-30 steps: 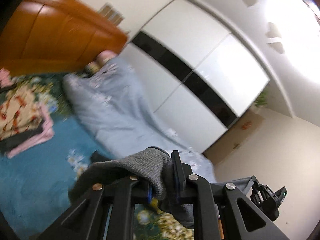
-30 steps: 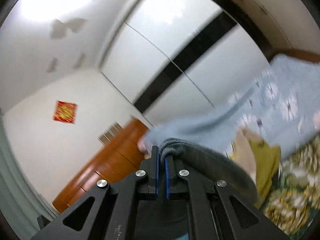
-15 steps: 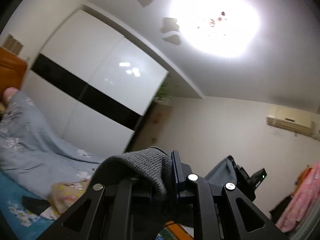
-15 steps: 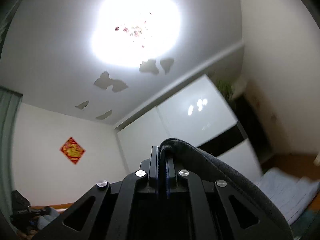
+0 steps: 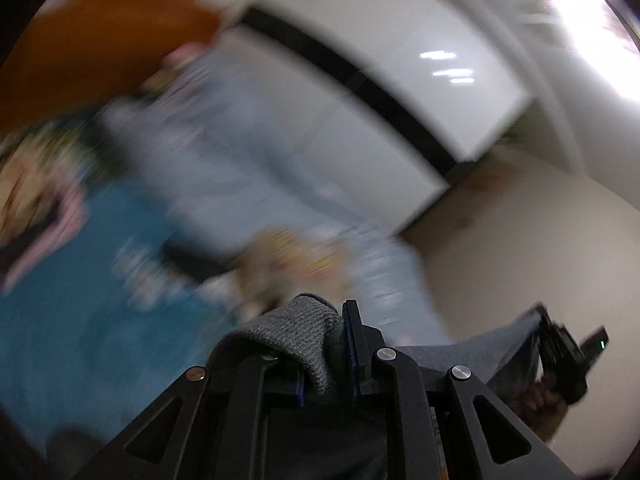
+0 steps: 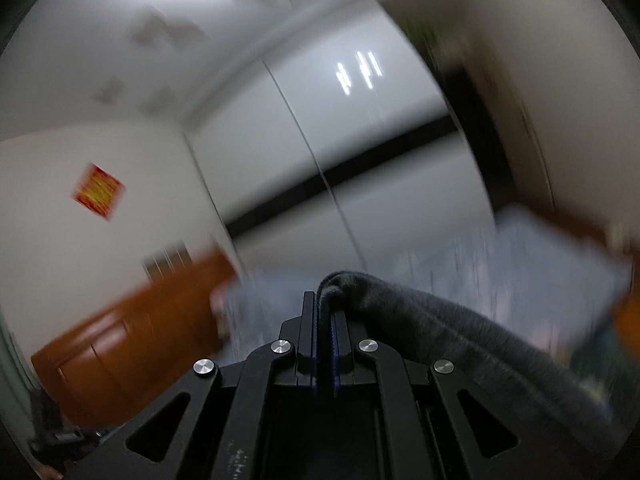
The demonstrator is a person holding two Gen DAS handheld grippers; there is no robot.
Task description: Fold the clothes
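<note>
Half a second ago both cameras faced the ceiling; now they swing back down toward the blurred teal floral bedspread. Left gripper and right gripper each stay clamped on the grey knitted garment, held aloft between them. Judgement: mid shake-out, garment heading down to the bed for folding.

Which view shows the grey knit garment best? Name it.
Left wrist view: the grey knit garment shows sharp ribbing in the left tool. Right wrist view shows only a dark roll trailing from the right tool.
</note>
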